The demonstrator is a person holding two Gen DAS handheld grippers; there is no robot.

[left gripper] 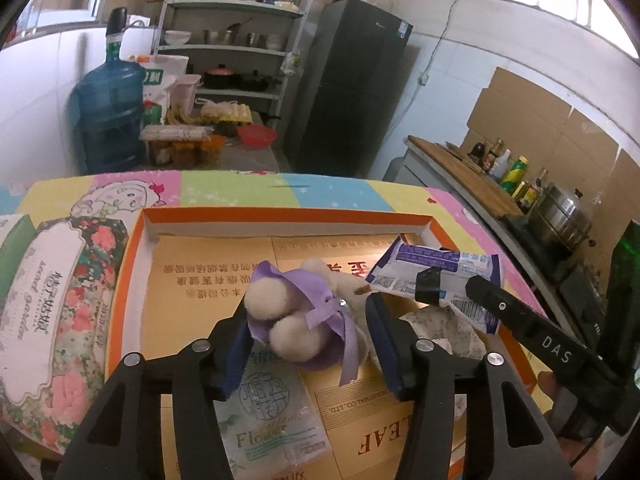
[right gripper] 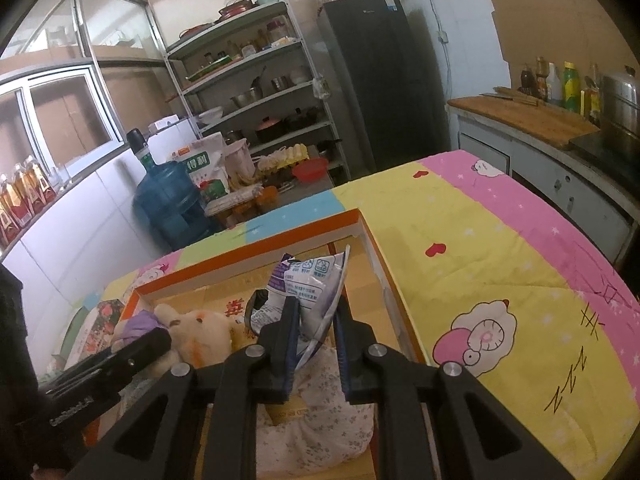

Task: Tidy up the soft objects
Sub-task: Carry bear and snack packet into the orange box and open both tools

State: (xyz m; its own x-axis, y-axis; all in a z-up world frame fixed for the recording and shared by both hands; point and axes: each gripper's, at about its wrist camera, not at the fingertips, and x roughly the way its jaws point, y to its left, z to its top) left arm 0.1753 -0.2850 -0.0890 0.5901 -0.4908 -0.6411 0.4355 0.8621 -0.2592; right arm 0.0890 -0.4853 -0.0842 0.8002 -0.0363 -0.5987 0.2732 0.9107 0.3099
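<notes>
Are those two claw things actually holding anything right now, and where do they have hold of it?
Right gripper pinches the purple-white packet by its lower end. Left gripper stands open around the plush toy.

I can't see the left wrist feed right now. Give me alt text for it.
The left gripper, jaws open, straddles a cream plush toy in a purple dress lying in an orange-rimmed box. To its right, the right gripper holds a purple-and-white packet over the box; a floral tissue pack lies left, outside it.
</notes>
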